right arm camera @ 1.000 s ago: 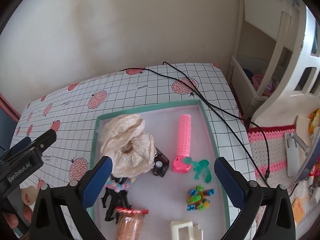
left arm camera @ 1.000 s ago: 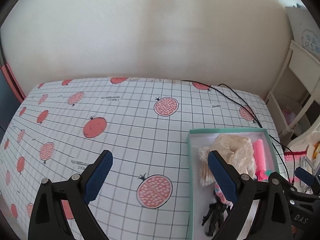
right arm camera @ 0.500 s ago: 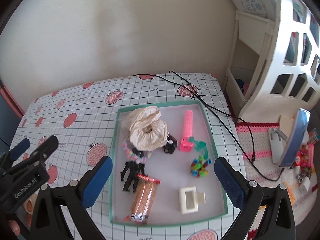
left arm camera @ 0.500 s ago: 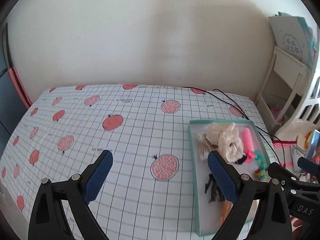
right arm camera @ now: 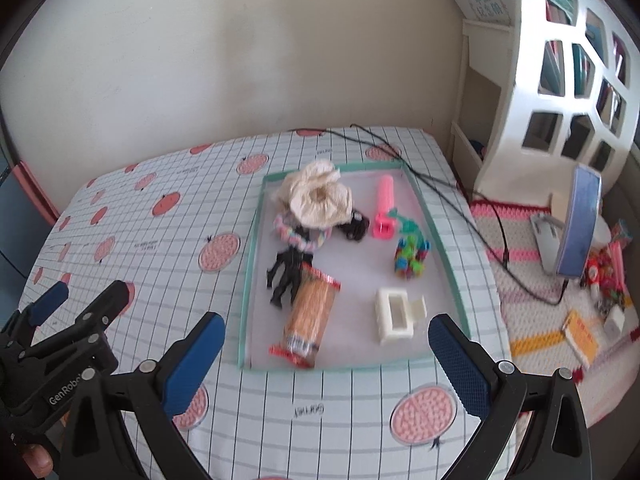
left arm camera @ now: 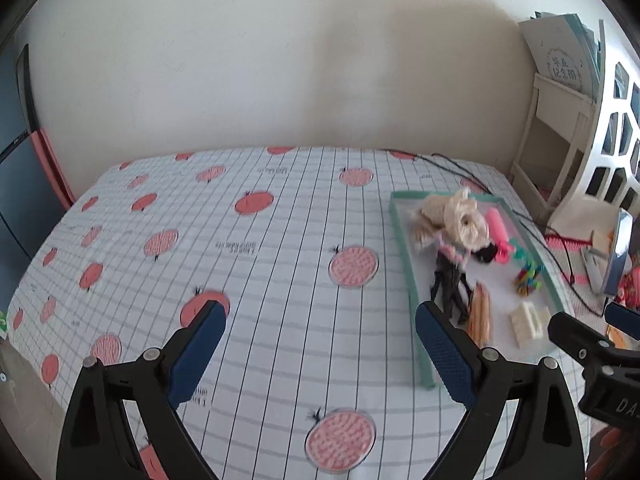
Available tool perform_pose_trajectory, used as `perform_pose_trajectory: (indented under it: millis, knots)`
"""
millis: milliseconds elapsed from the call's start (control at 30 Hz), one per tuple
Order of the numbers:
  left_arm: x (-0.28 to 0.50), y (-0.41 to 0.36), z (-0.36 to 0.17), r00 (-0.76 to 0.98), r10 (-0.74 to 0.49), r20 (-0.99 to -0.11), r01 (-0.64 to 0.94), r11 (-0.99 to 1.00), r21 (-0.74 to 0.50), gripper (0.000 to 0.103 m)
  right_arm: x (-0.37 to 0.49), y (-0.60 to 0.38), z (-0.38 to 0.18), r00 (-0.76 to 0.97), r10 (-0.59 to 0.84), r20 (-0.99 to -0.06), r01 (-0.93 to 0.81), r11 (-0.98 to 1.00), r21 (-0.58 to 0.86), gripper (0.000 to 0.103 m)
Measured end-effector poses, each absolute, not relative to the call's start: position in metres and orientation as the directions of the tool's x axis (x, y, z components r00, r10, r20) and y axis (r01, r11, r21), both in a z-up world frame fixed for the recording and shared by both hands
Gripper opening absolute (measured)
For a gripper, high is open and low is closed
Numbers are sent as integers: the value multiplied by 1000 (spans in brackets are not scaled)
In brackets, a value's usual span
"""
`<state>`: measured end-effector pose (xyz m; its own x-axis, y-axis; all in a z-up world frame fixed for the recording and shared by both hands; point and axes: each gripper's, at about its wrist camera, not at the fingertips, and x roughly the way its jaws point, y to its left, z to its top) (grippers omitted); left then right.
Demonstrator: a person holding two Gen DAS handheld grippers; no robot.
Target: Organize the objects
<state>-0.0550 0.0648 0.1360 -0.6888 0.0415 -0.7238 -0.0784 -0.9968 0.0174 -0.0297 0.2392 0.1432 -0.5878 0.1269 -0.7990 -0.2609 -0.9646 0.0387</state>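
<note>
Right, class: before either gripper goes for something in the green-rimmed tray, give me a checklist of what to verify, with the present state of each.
1. Left gripper jaws open and holding nothing: ok.
2. Right gripper jaws open and holding nothing: ok.
3. Tray lies flat on the tablecloth: ok.
4. White clip stands apart from other items: ok.
5. Cream scrunchie free to lift alone: not ok, it overlaps the pastel bead bracelet.
6. Black cable clear of the tray: cannot tell, it runs right along the far right corner.

both the left claw point(left arm camera: 320, 344) and right claw point(right arm camera: 326, 354) are black plastic with blue ribbed pads, silver screws and white lettering.
</note>
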Motion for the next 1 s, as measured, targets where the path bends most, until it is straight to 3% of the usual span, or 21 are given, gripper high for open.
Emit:
perform_pose_trajectory:
  millis: [600, 1000]
  knots:
    - [6, 44, 67, -631, 63, -773, -88, -996, -9, 96, 25, 223, 73, -552, 117, -826, -280, -959, 52, 103]
    - [3, 37, 36, -598, 47, -800, -51, -998, -20, 96, 22, 219, 34, -505, 151, -850, -281, -960, -4, 103]
